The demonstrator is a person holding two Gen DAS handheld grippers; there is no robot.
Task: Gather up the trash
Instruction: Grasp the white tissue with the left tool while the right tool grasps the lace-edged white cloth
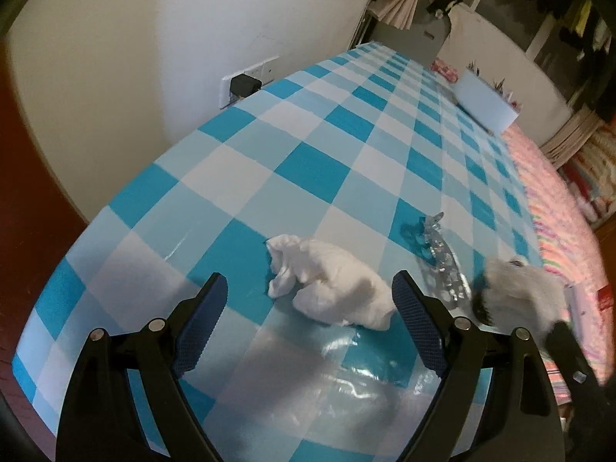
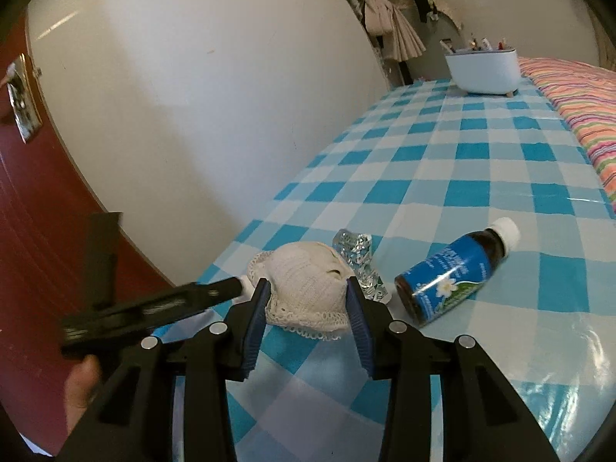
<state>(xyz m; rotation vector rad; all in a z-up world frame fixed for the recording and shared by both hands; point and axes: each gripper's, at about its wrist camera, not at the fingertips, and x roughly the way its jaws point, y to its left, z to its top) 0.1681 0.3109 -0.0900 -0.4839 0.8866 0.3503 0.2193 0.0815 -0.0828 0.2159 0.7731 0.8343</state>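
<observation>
Presently: mesh wad (image 2: 308, 288) pinched across its middle by right tongs (image 2: 310, 292), beside bottle (image 2: 454, 273) | soft, light, compressible | left tongs (image 1: 308, 296) held spread over tissue (image 1: 331, 285)

Soft, even daylight is seen throughout. Glare streaks are thrown across the glossy tablecloth (image 1: 346, 146) near its front edge. Straight lines are bowed by fisheye distortion; corners are vignetted, and motion blur is shown at the frame sides.

White wall (image 2: 192, 96), red door (image 2: 34, 231), checkered tablecloth (image 2: 462, 161), striped bedding (image 2: 577, 107).
</observation>
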